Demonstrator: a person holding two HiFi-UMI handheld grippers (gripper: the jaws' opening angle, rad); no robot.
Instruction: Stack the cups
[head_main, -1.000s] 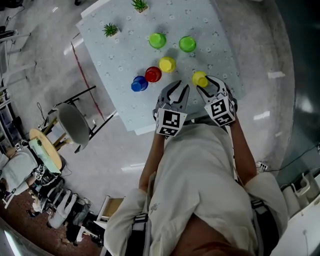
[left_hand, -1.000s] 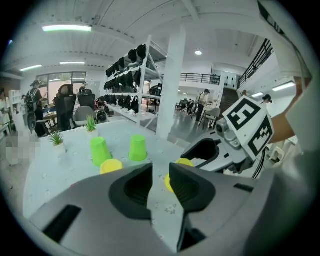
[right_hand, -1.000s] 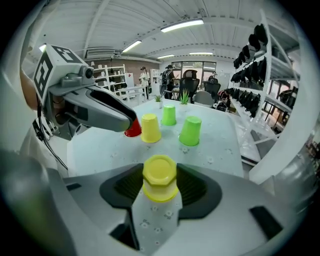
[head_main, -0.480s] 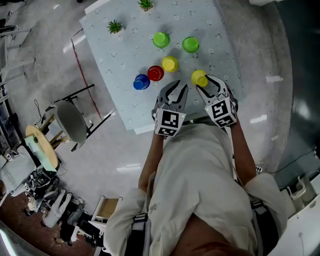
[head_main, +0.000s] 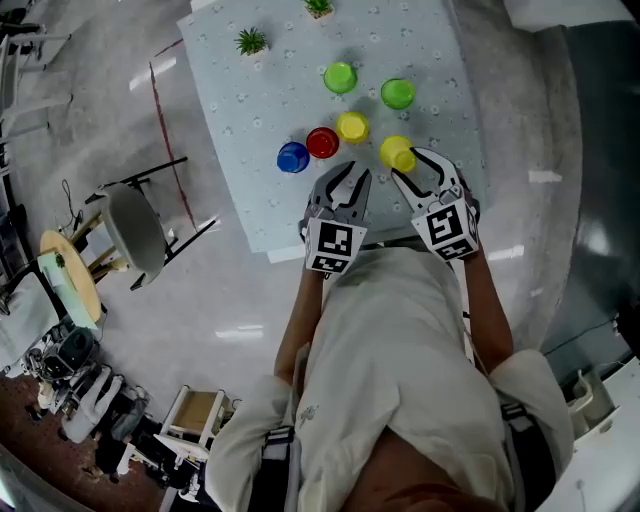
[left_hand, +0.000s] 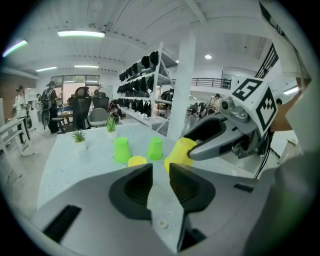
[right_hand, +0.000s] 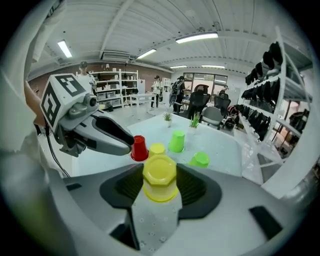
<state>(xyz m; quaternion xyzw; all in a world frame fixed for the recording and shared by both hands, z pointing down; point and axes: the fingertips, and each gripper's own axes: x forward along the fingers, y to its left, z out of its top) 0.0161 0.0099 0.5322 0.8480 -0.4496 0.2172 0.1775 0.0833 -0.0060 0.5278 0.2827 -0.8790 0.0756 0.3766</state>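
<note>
On the near right of the table (head_main: 260, 200): that's where our yellow cup (right_hand: 159, 170) is, upside down, and it looks lifted just off the top.
right gripper (right_hand: 159, 187): jaws clamped on that cup's side wall, one pad each side, roughly mid-height.
left gripper (left_hand: 160, 172): just left of it, with its jaws a little apart and nothing between them.
other cups: second yellow cup (head_main: 352, 126), red cup (head_main: 322, 142) and blue cup (head_main: 293, 157) sit in a row running off to the left. The left green cup (head_main: 340, 76) and right green cup (head_main: 398, 93) are farther back.
how it'll handle: we reckon it's thin plastic, featherlight and a bit slick. It'll squash if we squeeze hard. It's not breakable, just easy to knock flying.
where to grab: mid-wall like now seems fine to us. The sides taper, so a grip near the narrow base could slide off. We'd also keep the rim free so it can drop over the next cup.
</note>
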